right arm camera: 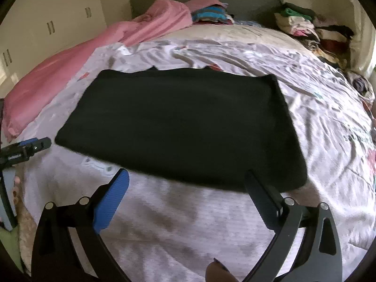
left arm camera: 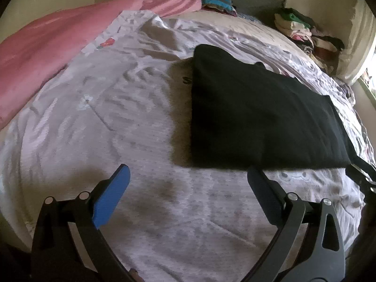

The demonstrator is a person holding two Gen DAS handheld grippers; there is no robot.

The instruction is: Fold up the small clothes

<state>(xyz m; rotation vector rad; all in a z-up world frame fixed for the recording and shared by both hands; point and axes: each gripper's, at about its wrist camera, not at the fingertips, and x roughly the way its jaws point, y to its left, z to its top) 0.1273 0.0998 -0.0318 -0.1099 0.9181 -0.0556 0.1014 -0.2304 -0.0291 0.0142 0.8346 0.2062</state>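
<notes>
A black garment lies flat as a wide rectangle on the pale patterned bed cover. My right gripper hovers open just short of the garment's near edge, with only the bed cover between its fingers. In the left wrist view the same black garment sits ahead and to the right. My left gripper is open and holds nothing, its right finger close to the garment's near left corner. Part of the left gripper shows at the left edge of the right wrist view.
A pink blanket is bunched along the bed's left side. A stack of folded clothes lies at the headboard, and a looser heap of clothes fills the far right corner. Pale cupboard doors stand to the left.
</notes>
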